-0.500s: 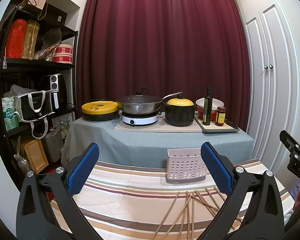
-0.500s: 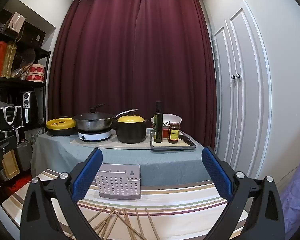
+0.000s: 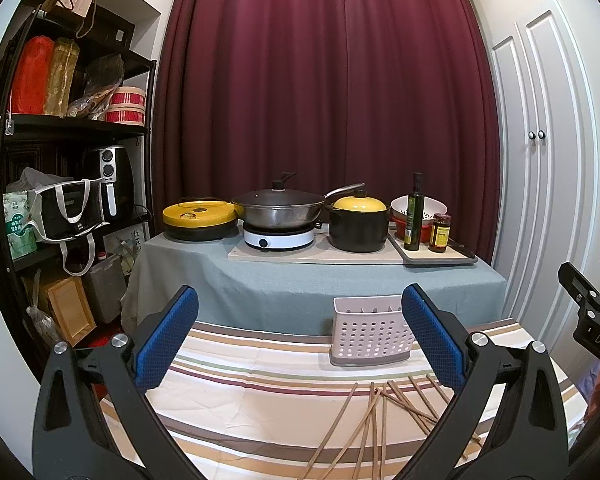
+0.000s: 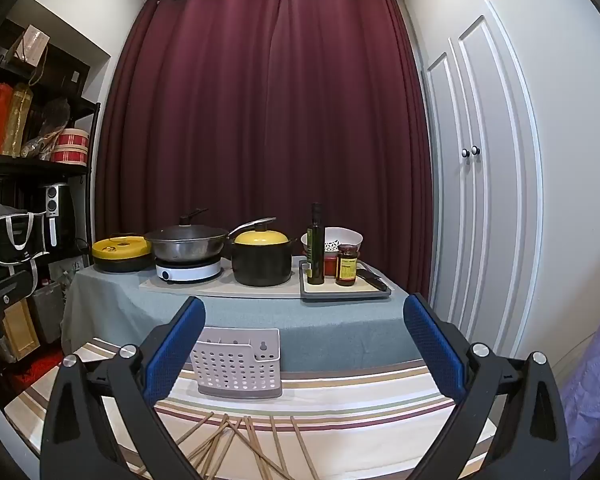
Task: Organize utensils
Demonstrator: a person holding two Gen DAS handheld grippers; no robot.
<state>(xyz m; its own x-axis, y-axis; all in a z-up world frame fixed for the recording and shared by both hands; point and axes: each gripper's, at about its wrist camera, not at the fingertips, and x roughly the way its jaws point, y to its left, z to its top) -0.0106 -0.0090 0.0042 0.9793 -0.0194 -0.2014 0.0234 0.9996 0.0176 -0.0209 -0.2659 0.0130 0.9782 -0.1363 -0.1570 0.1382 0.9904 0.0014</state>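
Thin brown wooden chopsticks (image 3: 374, 420) lie scattered on the striped-cloth bench (image 3: 260, 380), just in front of the white perforated plastic holder (image 3: 370, 334). Left tool (image 3: 300, 336) and right tool (image 4: 306, 344) hover wide apart, empty.

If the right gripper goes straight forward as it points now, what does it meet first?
Probably the grey cloth hanging from the far table, just right of the white basket. The right gripper is open and looks nearly level, above the chopsticks. Depth is unclear.
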